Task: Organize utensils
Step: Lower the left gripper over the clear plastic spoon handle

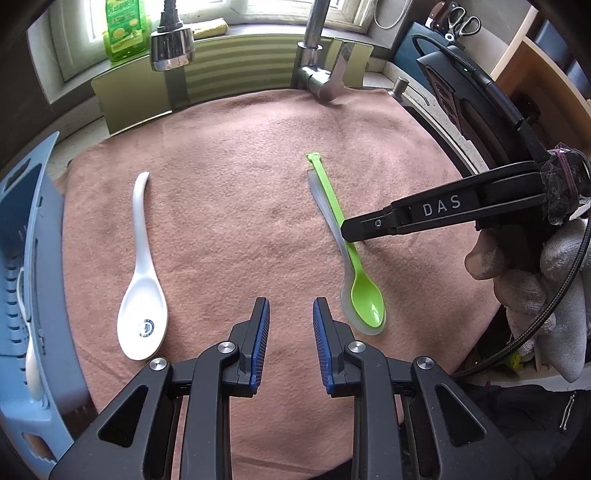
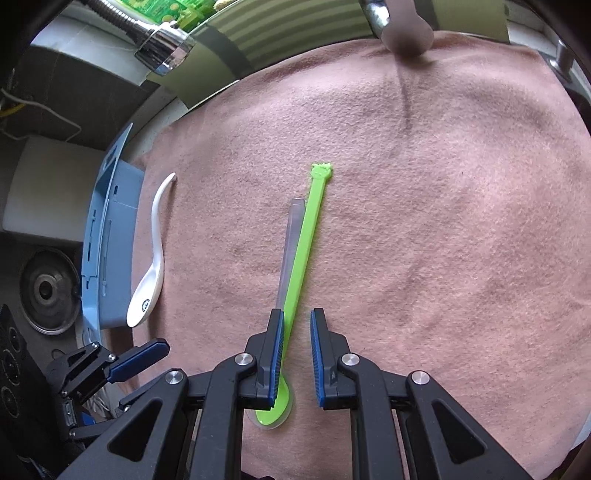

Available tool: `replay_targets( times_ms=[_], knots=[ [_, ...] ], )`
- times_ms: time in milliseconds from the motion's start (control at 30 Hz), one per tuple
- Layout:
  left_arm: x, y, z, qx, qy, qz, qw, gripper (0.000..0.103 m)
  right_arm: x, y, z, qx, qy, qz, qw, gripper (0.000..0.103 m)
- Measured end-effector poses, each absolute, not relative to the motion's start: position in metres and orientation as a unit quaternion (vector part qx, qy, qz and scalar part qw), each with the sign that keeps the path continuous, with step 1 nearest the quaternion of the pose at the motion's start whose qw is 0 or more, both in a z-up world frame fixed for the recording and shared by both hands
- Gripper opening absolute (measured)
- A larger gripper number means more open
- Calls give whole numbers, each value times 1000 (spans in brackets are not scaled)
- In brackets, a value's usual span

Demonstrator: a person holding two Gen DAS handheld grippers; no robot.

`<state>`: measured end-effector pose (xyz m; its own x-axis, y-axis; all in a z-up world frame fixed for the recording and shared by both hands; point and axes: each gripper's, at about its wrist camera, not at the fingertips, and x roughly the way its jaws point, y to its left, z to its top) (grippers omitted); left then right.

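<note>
Right tongs (image 2: 297,354) stand over the stacked pair of spoons, jaws parted by a narrow gap with nothing pinched; the left pad (image 2: 277,354) lies against or just above the green handle, and contact cannot be confirmed. Judged from the pose, this is a pre-grasp alignment on the handle just above the bowls.

Left tongs (image 1: 291,332) hover over bare cloth between the two spoon groups, jaws slightly spread and empty, clear of the right tongs' working zone.

Green plastic spoon (image 2: 303,254) lies nested on top of a translucent spoon (image 2: 290,243), bowl in bowl. Both long axes run away from the person toward the faucet, bowls nearest the person, handles diverging slightly at the far end. Nesting means a grip on the handles may lift both or only the upper one.

White ceramic soup spoon (image 1: 142,280) lies well apart to the left, bowl up, bowl toward the person, curved handle pointing away, roughly parallel to the pair.

All three rest on a pink towel (image 1: 229,177) spread over the bench. A blue utensil basket (image 1: 33,266) stands at the towel's left edge, with one white utensil already inside; it is probably the destination. A faucet (image 1: 317,55) and a green bottle (image 1: 123,29) stand behind.
</note>
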<state>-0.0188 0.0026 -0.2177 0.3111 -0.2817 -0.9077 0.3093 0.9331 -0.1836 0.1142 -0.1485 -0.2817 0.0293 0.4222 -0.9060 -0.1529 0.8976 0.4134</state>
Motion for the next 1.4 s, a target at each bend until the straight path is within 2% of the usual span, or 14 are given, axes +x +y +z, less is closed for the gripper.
replay_targets(
  times_ms=[133, 233, 1100, 1400],
  knots=[
    [-19, 3, -218, 12, 558, -183, 809, 23, 116, -148, -280, 121, 671, 208, 702, 13],
    [-19, 3, -218, 9, 558, -187, 808, 23, 115, -140, -276, 91, 665, 209, 711, 13],
    [-18, -2, -215, 14, 556, -201, 807, 23, 123, -171, -282, 83, 689, 178, 698, 11],
    [-15, -20, -216, 22, 553, -213, 805, 23, 119, -187, -273, 115, 668, 194, 709, 12]
  ],
)
